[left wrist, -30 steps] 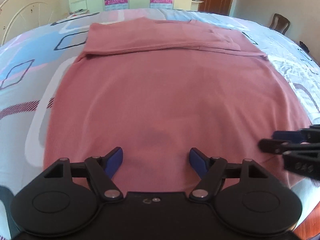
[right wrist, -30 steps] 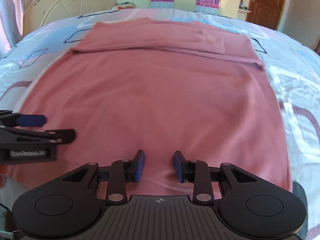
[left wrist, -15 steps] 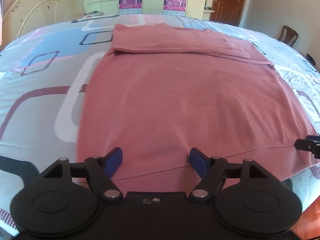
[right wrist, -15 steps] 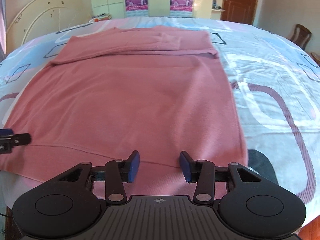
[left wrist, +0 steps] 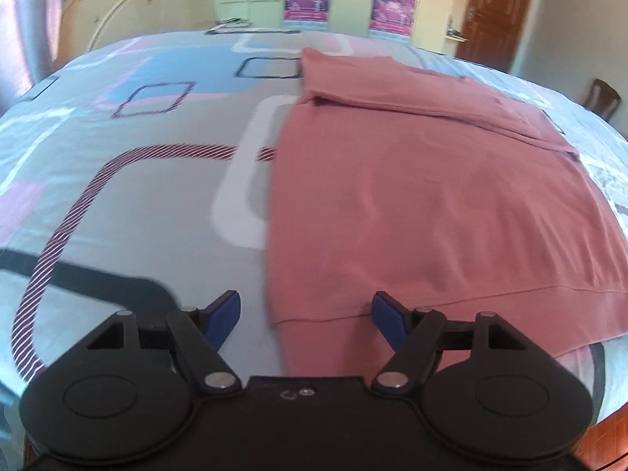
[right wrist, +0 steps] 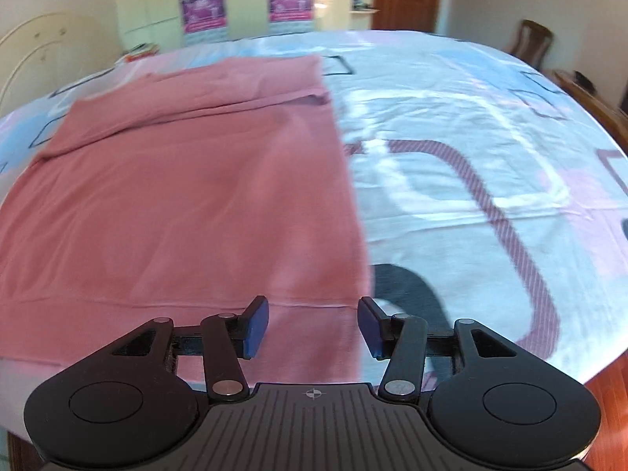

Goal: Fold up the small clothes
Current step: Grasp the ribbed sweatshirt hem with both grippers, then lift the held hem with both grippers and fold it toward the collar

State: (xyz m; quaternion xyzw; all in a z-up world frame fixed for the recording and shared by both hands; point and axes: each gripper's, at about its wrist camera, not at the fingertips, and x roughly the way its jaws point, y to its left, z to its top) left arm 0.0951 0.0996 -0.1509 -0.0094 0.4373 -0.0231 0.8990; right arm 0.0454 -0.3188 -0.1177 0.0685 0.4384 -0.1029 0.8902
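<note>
While the pink garment [left wrist: 431, 204] lies flat on the bed [left wrist: 137, 180], left tongs [left wrist: 306, 314] apart at lower centre, empty, right tongs [right wrist: 314, 325] just been opening, empty.

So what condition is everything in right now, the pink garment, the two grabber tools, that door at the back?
Garment: spread flat on the bed, top part folded down over the body, hem nearest the grippers.
Left gripper: open, over the garment's near left corner, holding nothing.
Right gripper: open, jaws have just been opening, over the near right corner, nothing gripped.
Door: looks shut.
Bed: covered by a patterned sheet.
</note>
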